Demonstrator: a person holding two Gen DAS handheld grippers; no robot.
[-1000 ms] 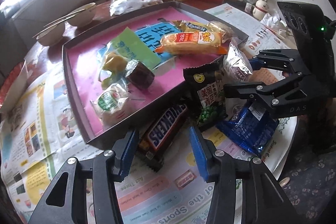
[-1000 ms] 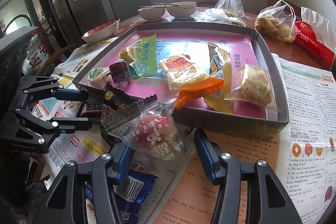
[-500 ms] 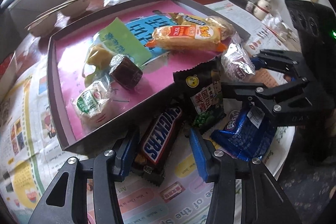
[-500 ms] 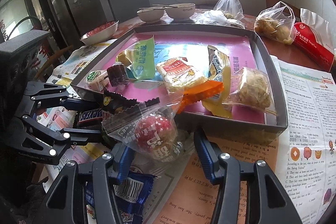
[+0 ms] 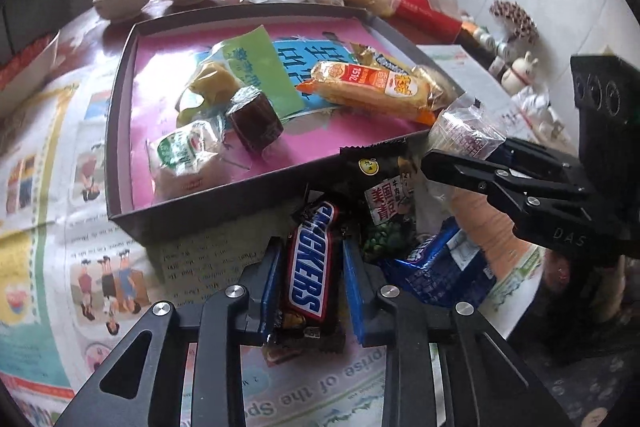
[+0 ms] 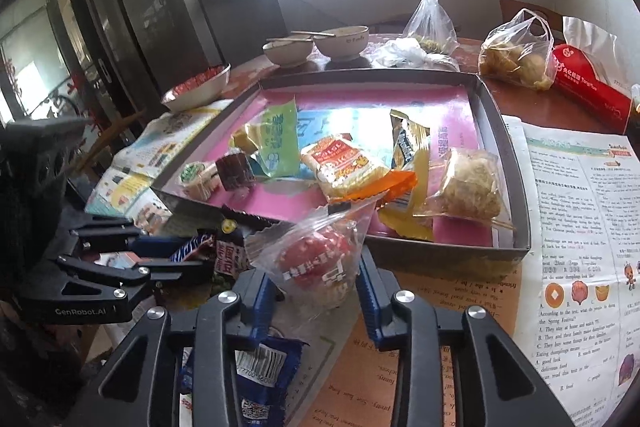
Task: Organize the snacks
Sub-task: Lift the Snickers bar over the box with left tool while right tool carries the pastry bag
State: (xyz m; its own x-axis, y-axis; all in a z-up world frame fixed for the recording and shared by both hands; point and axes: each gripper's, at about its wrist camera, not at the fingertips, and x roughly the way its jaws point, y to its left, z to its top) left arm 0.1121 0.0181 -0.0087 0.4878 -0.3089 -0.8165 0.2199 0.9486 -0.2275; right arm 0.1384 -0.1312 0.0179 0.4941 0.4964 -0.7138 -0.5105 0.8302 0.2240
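- A reddish-brown table carries it all, with newspaper sheets over its near part.
- On the paper: a shallow grey box tray, a chocolate bar, a black pea packet, a blue packet.
- On bare wood at the back: two bowls, tied plastic bags, a red packet.
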